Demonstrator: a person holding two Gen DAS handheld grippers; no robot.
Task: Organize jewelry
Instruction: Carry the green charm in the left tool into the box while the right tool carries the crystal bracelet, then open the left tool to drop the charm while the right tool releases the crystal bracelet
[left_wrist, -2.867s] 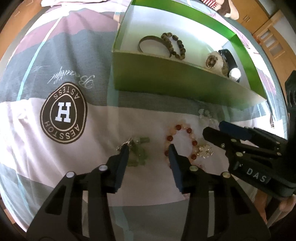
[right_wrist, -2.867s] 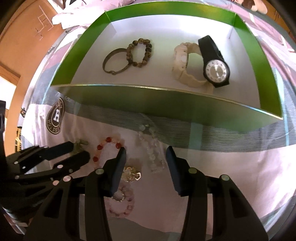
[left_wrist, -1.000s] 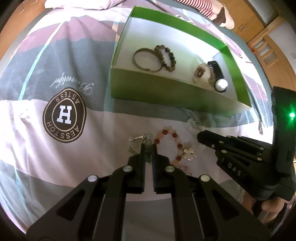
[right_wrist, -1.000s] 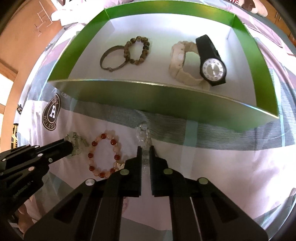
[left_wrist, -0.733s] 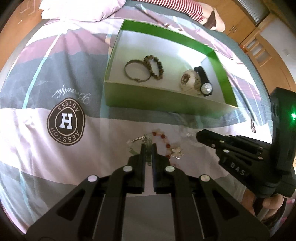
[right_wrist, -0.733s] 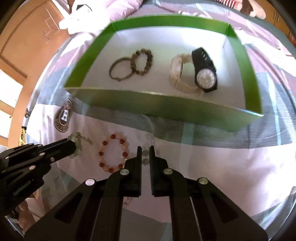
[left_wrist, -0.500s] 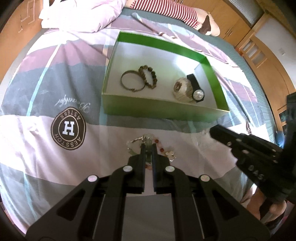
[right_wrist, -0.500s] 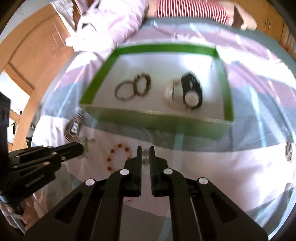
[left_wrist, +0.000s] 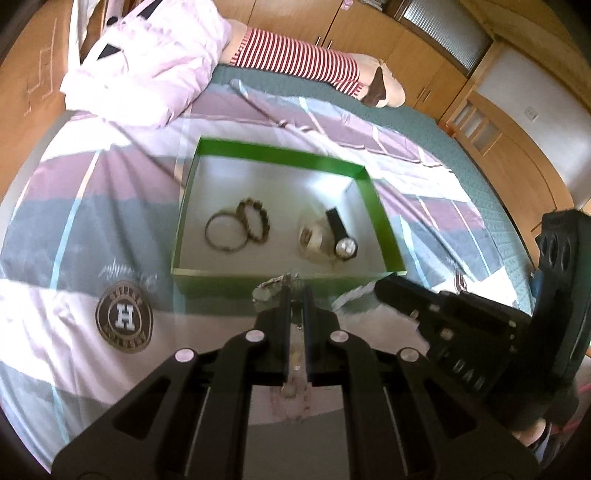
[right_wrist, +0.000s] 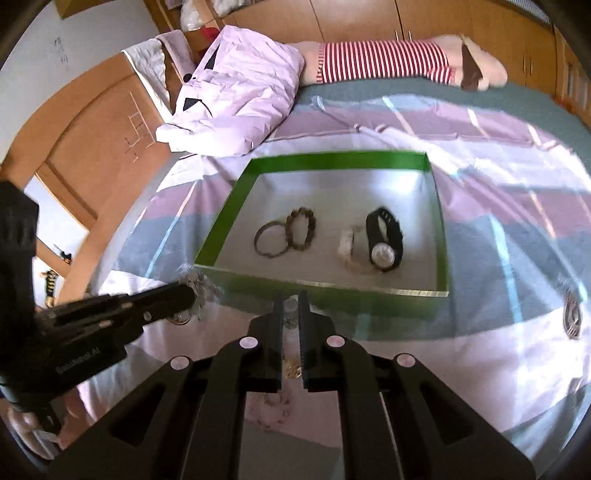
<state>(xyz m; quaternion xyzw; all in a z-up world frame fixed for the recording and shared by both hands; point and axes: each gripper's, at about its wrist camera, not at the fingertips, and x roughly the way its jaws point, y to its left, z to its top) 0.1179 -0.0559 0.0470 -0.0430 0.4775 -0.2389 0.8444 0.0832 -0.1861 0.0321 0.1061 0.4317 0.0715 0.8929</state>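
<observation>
Dangling from closed left gripper (left_wrist: 295, 295), pale-green bracelet (left_wrist: 271, 287) trails leftward.

Bed cover: a quilt of broad lilac, grey-blue and white bands (left_wrist: 92, 206) with thin pale blue stripes, and a round dark brown badge with a white letter H (left_wrist: 124, 316).
Bedding heap: a crumpled pale lilac duvet with black marks (right_wrist: 240, 99) lies at the far end of the bed.
Far edge: a red-and-white striped fabric shape (right_wrist: 380, 61) with a beige and brown end.
Headboard: curved light brown wood (right_wrist: 99, 162) on the left.
Cupboards: warm wooden wardrobe doors (left_wrist: 295, 18) along the far wall.
Wall: white (right_wrist: 44, 33).
Light: bright daylight, glaring on the cover.
</observation>
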